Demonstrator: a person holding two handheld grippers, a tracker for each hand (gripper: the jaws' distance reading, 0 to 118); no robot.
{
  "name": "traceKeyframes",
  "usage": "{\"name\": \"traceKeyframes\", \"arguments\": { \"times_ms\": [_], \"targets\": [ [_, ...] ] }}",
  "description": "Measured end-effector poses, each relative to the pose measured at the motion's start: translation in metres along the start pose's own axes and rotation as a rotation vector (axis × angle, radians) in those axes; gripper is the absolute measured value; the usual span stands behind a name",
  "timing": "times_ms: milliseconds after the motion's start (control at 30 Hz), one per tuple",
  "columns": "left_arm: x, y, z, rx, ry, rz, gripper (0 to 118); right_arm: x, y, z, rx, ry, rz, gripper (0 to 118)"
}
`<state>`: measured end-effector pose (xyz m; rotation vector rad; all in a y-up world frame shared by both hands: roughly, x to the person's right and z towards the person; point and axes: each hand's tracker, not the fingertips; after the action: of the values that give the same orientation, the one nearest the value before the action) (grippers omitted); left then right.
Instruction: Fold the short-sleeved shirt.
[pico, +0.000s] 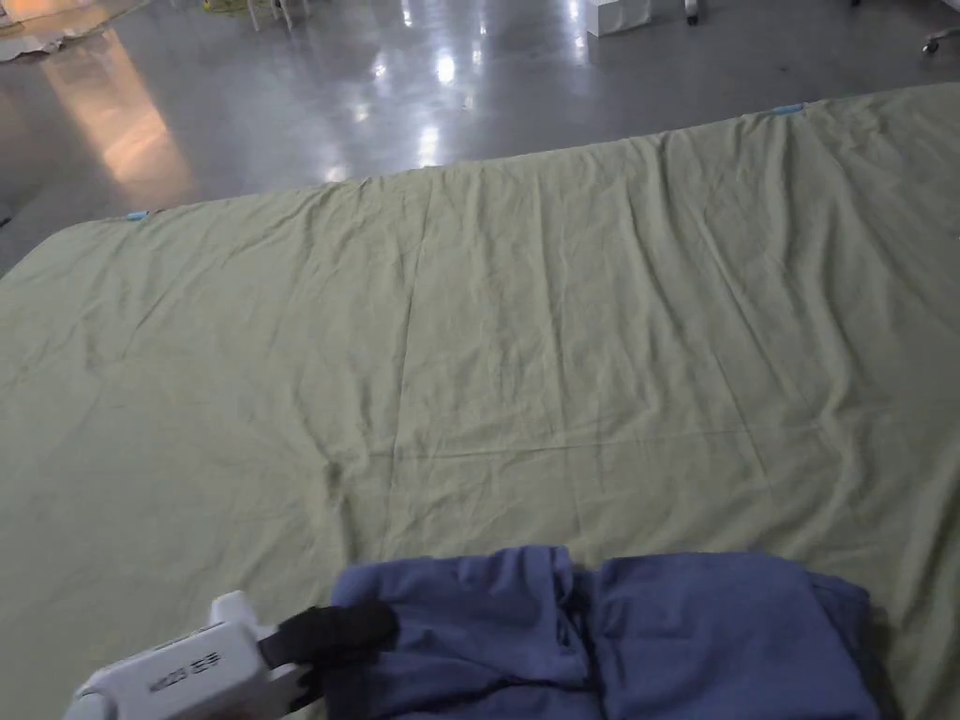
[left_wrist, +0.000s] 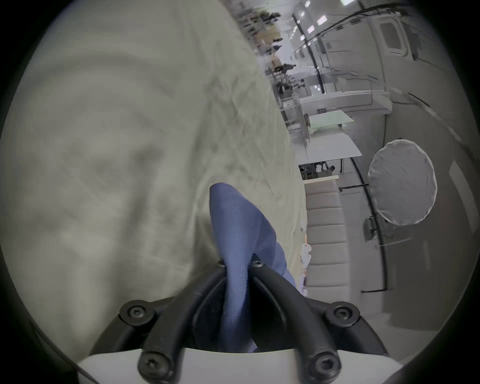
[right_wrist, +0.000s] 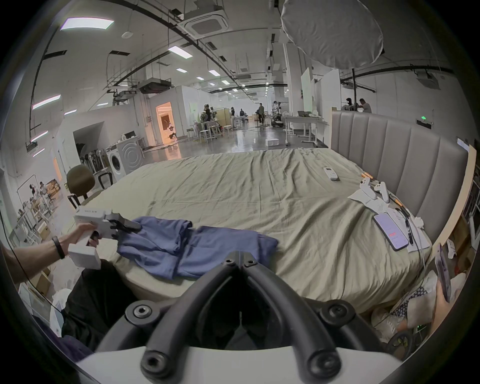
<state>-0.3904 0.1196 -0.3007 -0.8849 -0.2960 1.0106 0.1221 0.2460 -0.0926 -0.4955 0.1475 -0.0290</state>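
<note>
A blue short-sleeved shirt (pico: 609, 637) lies bunched at the near edge of a bed with a green sheet (pico: 525, 356). My left gripper (pico: 380, 626) is at the shirt's left end, shut on a fold of blue cloth (left_wrist: 233, 233) that stands up between its jaws. The right gripper view shows that same left gripper (right_wrist: 135, 226) pinching the shirt (right_wrist: 197, 249) at its left edge. My right gripper (right_wrist: 239, 259) hovers off the bed's near edge, jaws shut together with nothing between them, short of the shirt.
Near the padded headboard (right_wrist: 405, 166) lie a phone (right_wrist: 391, 231), papers, two white controllers (right_wrist: 374, 191) and a remote (right_wrist: 330, 173). A chair (right_wrist: 79, 184) and a washing machine (right_wrist: 124, 158) stand past the bed's far left. People stand far back in the hall.
</note>
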Motion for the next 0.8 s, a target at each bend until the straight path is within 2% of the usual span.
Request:
{"name": "traceKeyframes", "arguments": {
  "times_ms": [133,200,267,433,533,667,700,733,800],
  "targets": [
    [0.009,0.026,0.047,0.011,0.072,-0.048,7,0.004,-0.006,-0.001,0.008,0.037,-0.038,0],
    [0.031,0.026,0.049,0.011,0.162,-0.11,7,0.008,-0.011,-0.005,-0.001,0.067,-0.096,0],
    [0.044,0.021,0.035,0.004,0.147,-0.199,7,0.009,-0.013,-0.005,-0.005,0.07,-0.113,0],
    [0.078,-0.017,-0.039,-0.098,-0.023,-0.23,7,0.01,-0.015,0.012,0.04,0.071,-0.17,0],
    [0.107,-0.048,-0.093,-0.174,-0.037,-0.304,7,0.014,-0.019,0.025,0.044,0.04,-0.177,0],
    [0.145,-0.089,-0.15,-0.239,0.042,-0.449,8,0.024,-0.028,0.043,0.033,0.005,-0.178,0],
    [0.148,-0.094,-0.161,-0.258,0.079,-0.458,10,0.026,-0.031,0.047,0.031,-0.002,-0.181,0],
    [0.15,-0.097,-0.167,-0.27,0.093,-0.469,18,0.027,-0.033,0.049,0.028,-0.01,-0.187,0],
    [0.155,-0.101,-0.175,-0.281,0.002,-0.492,62,0.032,-0.039,0.052,0.021,-0.018,-0.21,0]
  ]
}}
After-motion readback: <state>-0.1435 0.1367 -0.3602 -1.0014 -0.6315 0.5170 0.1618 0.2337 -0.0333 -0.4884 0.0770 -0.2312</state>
